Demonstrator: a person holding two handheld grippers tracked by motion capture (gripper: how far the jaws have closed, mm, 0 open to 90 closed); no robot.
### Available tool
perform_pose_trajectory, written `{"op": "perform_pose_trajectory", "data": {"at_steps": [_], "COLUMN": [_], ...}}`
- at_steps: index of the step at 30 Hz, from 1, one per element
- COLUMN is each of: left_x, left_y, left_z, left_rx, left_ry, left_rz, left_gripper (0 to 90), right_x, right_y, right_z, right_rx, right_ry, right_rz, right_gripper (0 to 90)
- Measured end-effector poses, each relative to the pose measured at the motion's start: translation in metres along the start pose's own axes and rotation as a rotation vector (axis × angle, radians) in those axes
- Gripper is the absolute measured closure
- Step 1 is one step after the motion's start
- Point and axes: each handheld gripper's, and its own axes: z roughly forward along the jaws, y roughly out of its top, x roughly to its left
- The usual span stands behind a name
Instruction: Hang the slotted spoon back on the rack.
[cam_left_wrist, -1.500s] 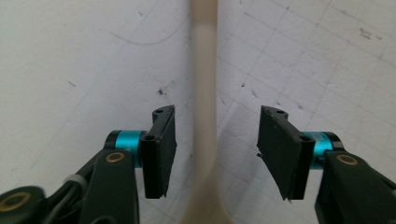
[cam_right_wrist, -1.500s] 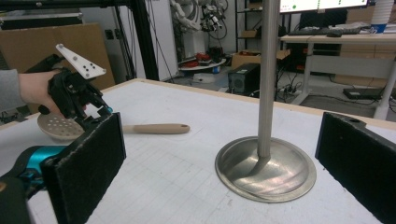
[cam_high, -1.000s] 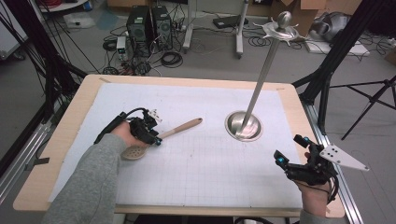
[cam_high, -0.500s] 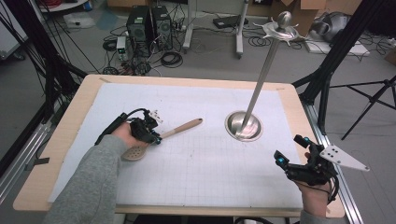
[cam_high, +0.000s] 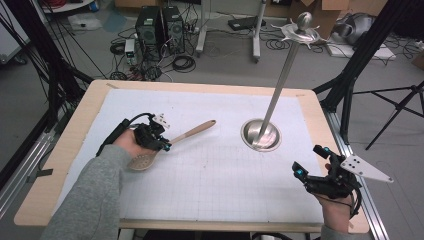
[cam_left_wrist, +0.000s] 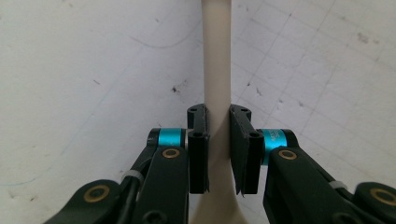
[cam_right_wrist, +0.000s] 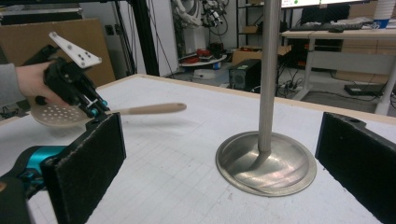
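A wooden slotted spoon (cam_high: 195, 131) lies slantwise on the white gridded mat, its perforated head (cam_high: 142, 161) towards the person. My left gripper (cam_high: 165, 146) is at the handle just above the head. Its jaws have just been closing, and both pads now press on the pale handle (cam_left_wrist: 217, 56) between them (cam_left_wrist: 218, 116). In the right gripper view the spoon (cam_right_wrist: 149, 109) juts out level from the left gripper (cam_right_wrist: 93, 109), with a shadow on the mat beneath the handle. My right gripper (cam_high: 309, 161) rests near the table's right front corner, open (cam_right_wrist: 224, 154) and holding nothing.
A metal stand with a round dished base (cam_high: 260, 135) and a tall thin pole (cam_right_wrist: 270, 70) rises right of the table's centre, between the two grippers. The table's wooden rim (cam_high: 90, 107) frames the mat. Computers, cables and tripods lie on the floor beyond.
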Motion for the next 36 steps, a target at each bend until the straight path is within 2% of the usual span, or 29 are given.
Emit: {"op": "perform_pose_trajectory", "data": {"at_steps": [2,4,5,11,19,23,24,27,36], "left_x": [-0.001,-0.001,-0.002,-0.007,-0.016,-0.018,-0.018,-0.019,-0.021], "left_y": [0.001,0.001,0.003,0.013,0.026,0.034,0.038,0.045,0.062], "left_z": [-0.012,-0.016,-0.023,-0.041,-0.055,-0.064,-0.068,-0.075,-0.092], "left_rx": [-0.038,-0.047,-0.071,-0.127,-0.168,-0.190,-0.193,-0.202,-0.250], "left_ry": [-0.003,-0.009,-0.013,-0.040,-0.047,-0.053,-0.067,-0.065,-0.074], "left_rz": [-0.018,-0.017,-0.019,-0.019,0.006,0.001,-0.014,-0.022,0.009], "left_gripper": [78.2,78.2,78.2,78.1,78.2,78.2,78.1,78.1,78.1], "right_x": [0.001,0.002,0.002,0.003,0.003,0.003,0.004,0.003,0.002], "right_y": [0.000,0.000,0.000,0.001,0.001,0.001,0.001,0.001,0.000], "right_z": [0.000,0.000,0.001,0.003,0.003,0.002,0.002,0.002,0.002], "right_rx": [0.003,0.004,0.003,0.010,0.005,0.003,0.004,0.000,0.002], "right_ry": [0.001,0.003,0.006,0.012,0.011,0.014,0.016,0.014,0.020], "right_rz": [0.001,0.003,-0.006,-0.002,-0.005,-0.005,-0.004,-0.008,0.000], "right_gripper": [0.9,0.9,0.9,0.9,0.9,0.9,0.9,0.9,0.9]}}
